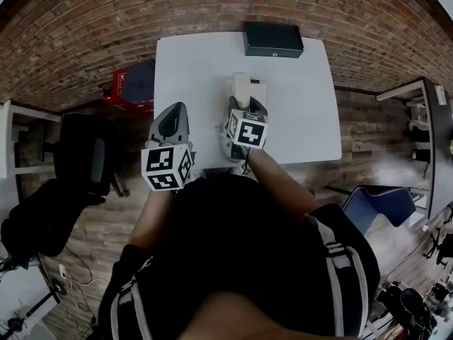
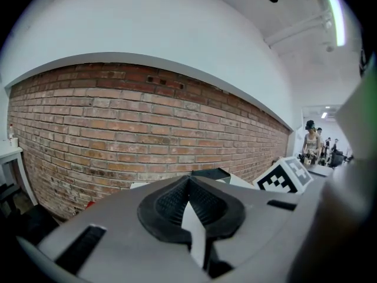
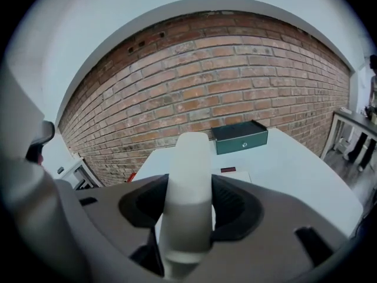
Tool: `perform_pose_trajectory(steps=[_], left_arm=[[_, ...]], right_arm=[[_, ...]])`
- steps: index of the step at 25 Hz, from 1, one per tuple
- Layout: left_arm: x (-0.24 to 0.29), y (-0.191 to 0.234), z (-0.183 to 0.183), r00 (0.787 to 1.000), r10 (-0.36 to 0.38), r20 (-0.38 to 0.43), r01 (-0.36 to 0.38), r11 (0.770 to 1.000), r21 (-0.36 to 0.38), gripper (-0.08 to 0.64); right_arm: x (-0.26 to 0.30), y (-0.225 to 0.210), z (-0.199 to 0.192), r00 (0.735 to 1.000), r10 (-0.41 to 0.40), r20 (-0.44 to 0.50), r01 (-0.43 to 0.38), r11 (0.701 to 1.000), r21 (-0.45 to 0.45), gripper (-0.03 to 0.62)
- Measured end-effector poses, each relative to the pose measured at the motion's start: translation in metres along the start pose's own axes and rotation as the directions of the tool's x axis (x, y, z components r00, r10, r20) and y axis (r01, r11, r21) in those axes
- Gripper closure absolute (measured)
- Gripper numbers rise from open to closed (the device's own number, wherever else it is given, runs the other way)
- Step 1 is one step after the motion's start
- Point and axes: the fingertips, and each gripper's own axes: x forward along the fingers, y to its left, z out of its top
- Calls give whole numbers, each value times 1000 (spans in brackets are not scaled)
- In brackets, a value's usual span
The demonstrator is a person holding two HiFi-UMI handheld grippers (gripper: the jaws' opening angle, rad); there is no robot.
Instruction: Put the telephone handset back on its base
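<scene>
A white telephone handset (image 3: 189,175) stands upright between the jaws of my right gripper (image 3: 188,208), which is shut on it. In the head view the handset (image 1: 240,85) pokes forward out of that gripper (image 1: 247,106), over the middle of the white table (image 1: 304,112). The white base (image 1: 259,89) lies just right of and behind the handset, and its small red window (image 3: 228,170) shows. My left gripper (image 1: 172,117) hangs over the table's left front edge, its black pads (image 2: 171,202) closed together with nothing between them.
A dark green box (image 1: 273,40) sits at the table's far edge against the brick wall. Left of the table stand a black chair (image 1: 78,154) and a red object (image 1: 117,83). A blue chair (image 1: 379,204) stands at the right. A person (image 2: 310,140) stands far off.
</scene>
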Motion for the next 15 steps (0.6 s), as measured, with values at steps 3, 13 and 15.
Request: perform_pose_trajectory(steps=[3,13,15], left_arm=[[-5,8,-2,1000,18,-2,-18,1000,-4,563],[-11,20,-5,999,35,1,-35,999,-6,563],[-13,22,-5,999,41,-1,-41,999,-8,563]], right_arm=[[10,-2,-5,1000,-18,-21,18,1000,8,394],[31,-5,-24,993,-89,-78,86,996,-33,394],[37,-5,-24,994,-91,-64,88,995,-47,394]])
